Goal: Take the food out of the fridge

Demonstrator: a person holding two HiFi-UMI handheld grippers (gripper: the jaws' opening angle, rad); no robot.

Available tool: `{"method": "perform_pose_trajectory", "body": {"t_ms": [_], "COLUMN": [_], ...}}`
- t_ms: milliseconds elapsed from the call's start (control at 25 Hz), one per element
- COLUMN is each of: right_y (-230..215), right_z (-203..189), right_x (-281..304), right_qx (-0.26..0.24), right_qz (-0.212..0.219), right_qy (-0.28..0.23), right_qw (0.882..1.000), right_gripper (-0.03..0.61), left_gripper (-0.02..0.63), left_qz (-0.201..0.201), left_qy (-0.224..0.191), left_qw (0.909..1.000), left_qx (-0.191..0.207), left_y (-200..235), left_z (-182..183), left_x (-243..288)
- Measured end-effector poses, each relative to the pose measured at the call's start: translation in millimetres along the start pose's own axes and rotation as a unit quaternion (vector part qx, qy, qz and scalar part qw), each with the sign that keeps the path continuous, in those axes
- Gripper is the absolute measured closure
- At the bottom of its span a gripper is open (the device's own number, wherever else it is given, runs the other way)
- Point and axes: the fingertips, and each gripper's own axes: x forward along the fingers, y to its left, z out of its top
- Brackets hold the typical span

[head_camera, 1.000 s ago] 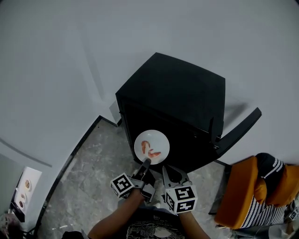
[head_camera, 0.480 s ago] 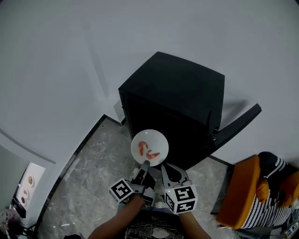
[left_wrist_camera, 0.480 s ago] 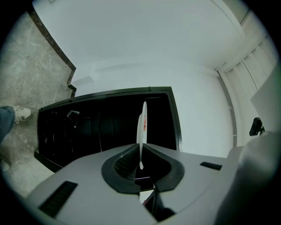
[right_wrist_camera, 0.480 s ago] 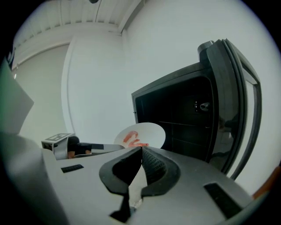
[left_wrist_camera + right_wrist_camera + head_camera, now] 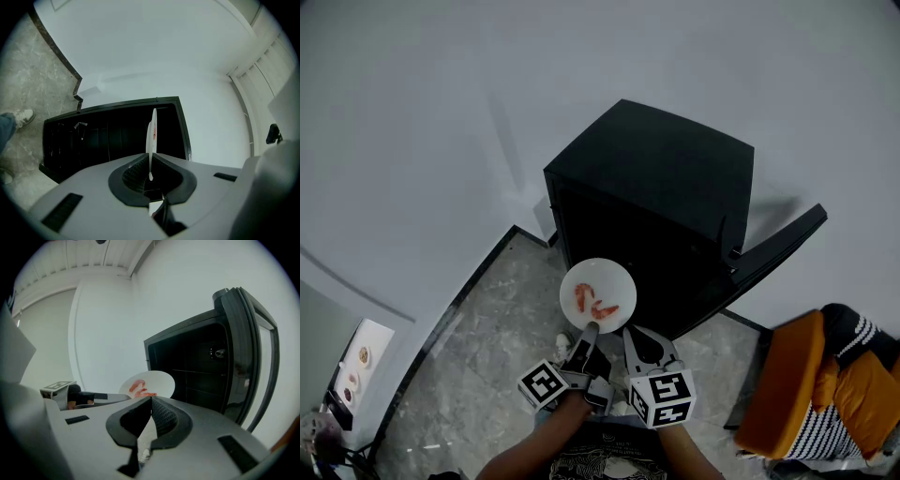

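Note:
A white plate point(image 5: 598, 296) carrying red pieces of food point(image 5: 594, 302) is held level just in front of the black fridge point(image 5: 666, 178), whose door point(image 5: 780, 247) stands open to the right. My left gripper point(image 5: 591, 329) is shut on the plate's near rim. In the left gripper view the plate point(image 5: 152, 133) appears edge-on between the jaws. My right gripper point(image 5: 629, 334) sits beside it to the right, shut with nothing in it. From the right gripper view the plate point(image 5: 149, 384) lies left of the dark fridge interior point(image 5: 197, 366).
An orange seat point(image 5: 787, 384) with striped cloth point(image 5: 853, 342) stands at the right. A person's shoe point(image 5: 21, 116) rests on the marble floor point(image 5: 487, 328). White walls surround the fridge. A small white stand point(image 5: 354, 367) is at the far left.
The plate, gripped by my left gripper, has drawn a little back from the fridge opening toward me. The right gripper has stayed shut beside it.

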Motion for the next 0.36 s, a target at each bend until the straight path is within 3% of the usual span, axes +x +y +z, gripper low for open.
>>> {"method": "perform_pose_trajectory", "body": {"t_ms": [160,360], "right_y": [2,4], "right_z": [-1,1], "right_x": [-1,-2], "right_qx": [-0.001,-0.003], "right_qz": [0.003,0.006], "right_qy": [-0.001,-0.001], "right_qw": [1.000,1.000], "right_gripper": [0.557,0.557], "left_gripper": [0.589,0.589], "left_qz": [0.015,-0.007], "left_qy": [-0.001,-0.007], "left_qw": [0.9998,0.9999], "left_qx": [0.012,-0.006], "left_y": [8,-4], "left_z": [2,0], "left_x": [-7,-4]}}
